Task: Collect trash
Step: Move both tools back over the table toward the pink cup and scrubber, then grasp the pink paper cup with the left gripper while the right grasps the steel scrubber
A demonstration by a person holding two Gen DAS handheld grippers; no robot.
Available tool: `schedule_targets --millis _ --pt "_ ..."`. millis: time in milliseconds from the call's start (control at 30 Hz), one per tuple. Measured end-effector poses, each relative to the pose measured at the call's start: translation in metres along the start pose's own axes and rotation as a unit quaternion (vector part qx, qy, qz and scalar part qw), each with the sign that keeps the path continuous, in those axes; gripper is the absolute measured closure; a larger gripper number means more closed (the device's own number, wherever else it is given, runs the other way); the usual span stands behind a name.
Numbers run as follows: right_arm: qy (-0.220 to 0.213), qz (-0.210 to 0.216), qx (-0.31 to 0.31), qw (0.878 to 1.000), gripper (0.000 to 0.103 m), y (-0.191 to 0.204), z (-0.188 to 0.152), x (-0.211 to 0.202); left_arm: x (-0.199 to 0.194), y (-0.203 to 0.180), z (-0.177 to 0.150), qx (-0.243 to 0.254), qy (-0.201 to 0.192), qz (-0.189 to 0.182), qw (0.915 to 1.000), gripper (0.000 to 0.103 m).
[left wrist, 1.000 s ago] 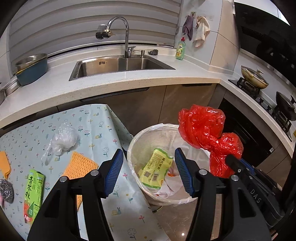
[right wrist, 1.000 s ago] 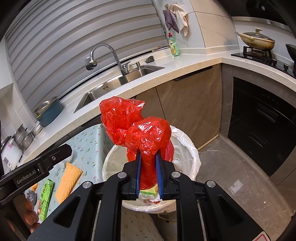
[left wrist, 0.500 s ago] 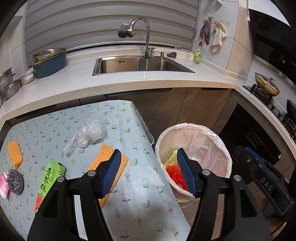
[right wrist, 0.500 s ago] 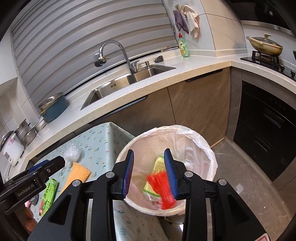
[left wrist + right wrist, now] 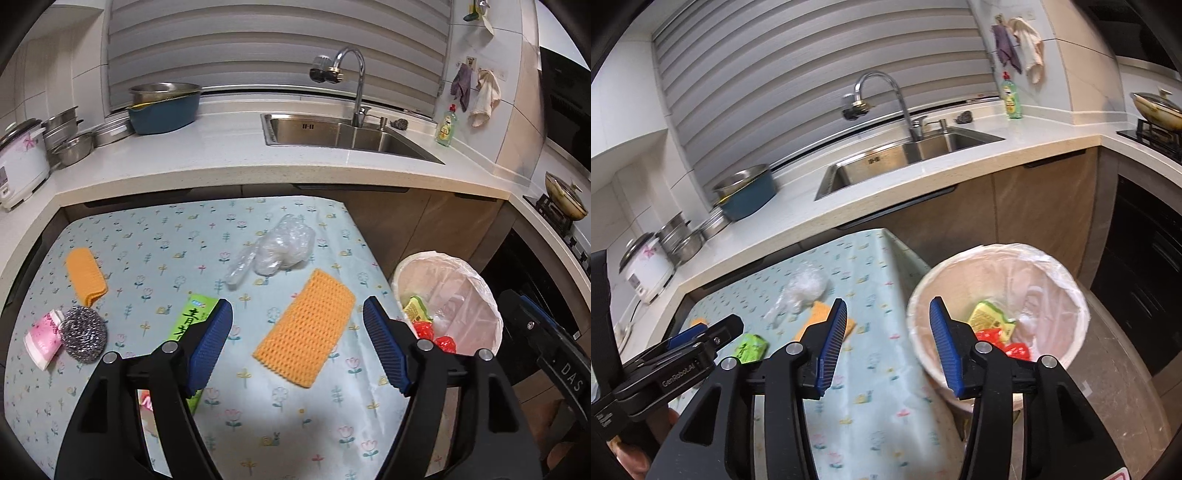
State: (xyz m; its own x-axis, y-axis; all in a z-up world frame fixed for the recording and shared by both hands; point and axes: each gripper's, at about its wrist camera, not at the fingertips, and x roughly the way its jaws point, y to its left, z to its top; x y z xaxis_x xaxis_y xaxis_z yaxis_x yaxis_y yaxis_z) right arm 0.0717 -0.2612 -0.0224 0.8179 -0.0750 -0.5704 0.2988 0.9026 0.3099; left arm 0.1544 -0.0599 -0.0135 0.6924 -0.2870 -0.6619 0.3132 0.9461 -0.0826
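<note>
The lined trash bin (image 5: 476,280) (image 5: 1049,266) stands right of the table and holds the red plastic bag (image 5: 988,336) and a green packet (image 5: 988,316). On the flowered tablecloth lie a clear crumpled plastic bag (image 5: 280,247) (image 5: 805,288), a green tea carton (image 5: 192,321) (image 5: 751,345) and a pink wrapper (image 5: 42,338). My left gripper (image 5: 297,345) is open and empty above the table, over an orange cloth (image 5: 306,341). My right gripper (image 5: 888,343) is open and empty between the table edge and the bin.
A second orange cloth (image 5: 85,274) and a steel scourer (image 5: 83,332) lie at the table's left. Behind runs the counter with a sink (image 5: 340,134), a blue pot (image 5: 164,109), a rice cooker (image 5: 20,162) and a dish soap bottle (image 5: 445,125). A stove (image 5: 561,199) is at the right.
My right gripper opened and dropped the red bag into the bin, then drew back left. My left gripper swung left from the bin to over the table.
</note>
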Motion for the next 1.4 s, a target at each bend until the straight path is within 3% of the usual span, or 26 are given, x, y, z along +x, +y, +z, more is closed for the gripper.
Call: schedule_targets --millis 367,800,1100,1233,1333,1400 --pt "0.032 0.049 -0.044 0.997 0.055 0.087 -0.031 0.012 -0.022 0.101 -0.014 -0.057 -0.001 0.074 0.9956 0.027" --pt "0.054 0.078 -0.074 0.993 0.055 0.164 -0.054 0.027 -0.040 0.215 -0.039 -0.125 0.007 0.141 0.9821 0.027" --pt "0.080 0.101 -0.106 0.986 0.054 0.221 -0.077 0.042 -0.037 0.278 -0.063 -0.176 0.035 0.162 0.9703 0.027" --pt "0.096 0.113 -0.122 0.981 0.053 0.248 -0.087 0.055 -0.032 0.294 -0.070 -0.182 0.048 0.159 0.9690 0.027" --pt "0.107 0.123 -0.135 0.977 0.048 0.269 -0.096 0.065 -0.025 0.302 -0.073 -0.184 0.056 0.152 0.9694 0.028" --pt "0.116 0.127 -0.144 0.974 0.048 0.282 -0.103 0.073 -0.020 0.306 -0.074 -0.185 0.061 0.146 0.9700 0.033"
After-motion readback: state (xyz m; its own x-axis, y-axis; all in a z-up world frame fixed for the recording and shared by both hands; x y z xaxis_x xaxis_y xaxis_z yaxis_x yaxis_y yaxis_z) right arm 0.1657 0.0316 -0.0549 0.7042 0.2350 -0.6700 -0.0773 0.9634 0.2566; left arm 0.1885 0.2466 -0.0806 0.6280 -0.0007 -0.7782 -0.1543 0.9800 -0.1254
